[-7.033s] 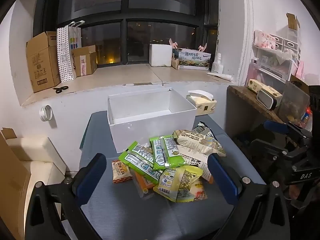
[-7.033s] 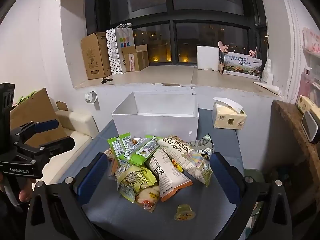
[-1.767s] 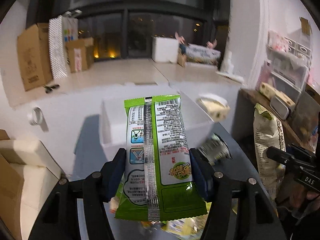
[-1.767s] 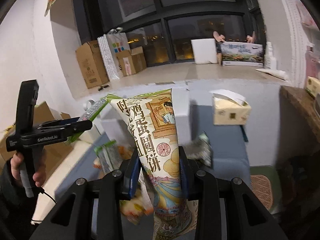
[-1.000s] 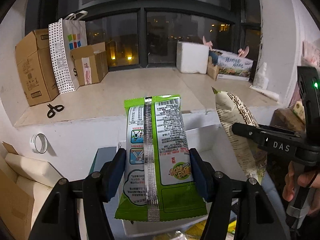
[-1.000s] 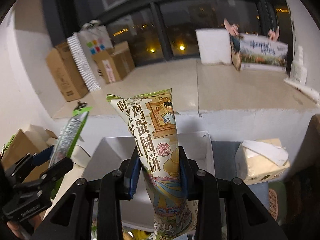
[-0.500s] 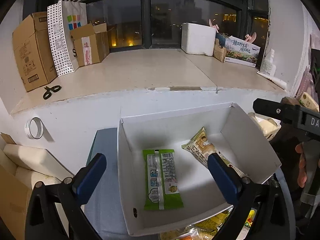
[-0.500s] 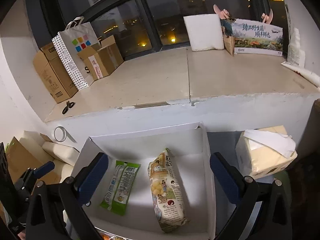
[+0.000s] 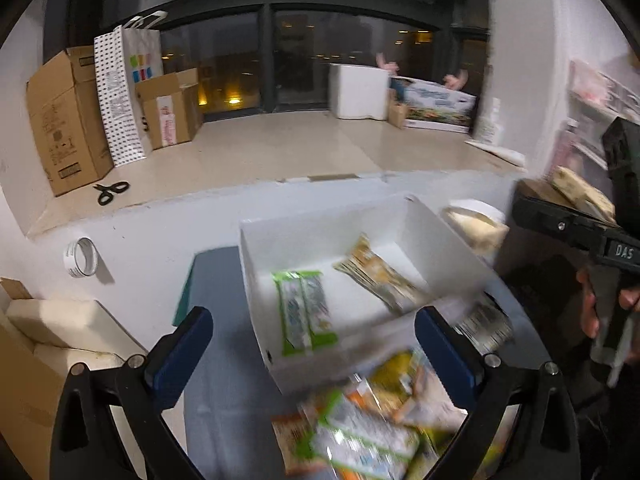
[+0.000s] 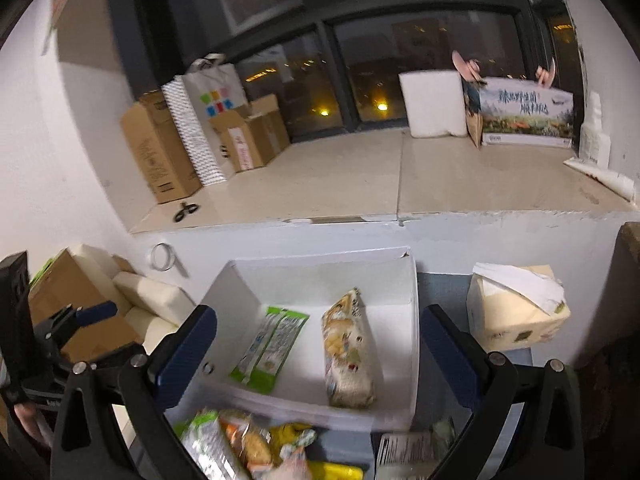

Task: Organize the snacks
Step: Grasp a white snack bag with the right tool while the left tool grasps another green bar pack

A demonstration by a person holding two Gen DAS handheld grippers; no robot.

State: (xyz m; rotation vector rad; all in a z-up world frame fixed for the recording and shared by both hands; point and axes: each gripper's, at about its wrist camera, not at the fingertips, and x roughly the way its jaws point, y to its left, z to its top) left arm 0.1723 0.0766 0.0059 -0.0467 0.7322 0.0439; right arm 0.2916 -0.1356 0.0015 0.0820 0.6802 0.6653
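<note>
A white open box (image 9: 256,256) (image 10: 414,308) stands on the blue-grey table. Inside it lie a green snack packet (image 9: 304,312) (image 10: 268,350) and a beige biscuit bag (image 9: 378,276) (image 10: 348,356). A pile of loose snack packets (image 9: 368,424) (image 10: 248,444) lies on the table in front of the box. My left gripper (image 9: 316,356) is open and empty, above the box's near wall. My right gripper (image 10: 318,356) is open and empty, above the box. The right gripper's body also shows at the right of the left wrist view (image 9: 580,232).
A tissue pack (image 10: 516,308) sits right of the box. A windowsill holds cardboard boxes (image 9: 68,120), a dotted paper bag (image 9: 120,96), scissors (image 9: 110,192) and a white foam block (image 10: 434,98). A tape roll (image 9: 82,256) hangs on the wall at left.
Both grippers have pulled back and down from the box, so the snack pile comes into view below. The two packets stay where they were dropped in the box.
</note>
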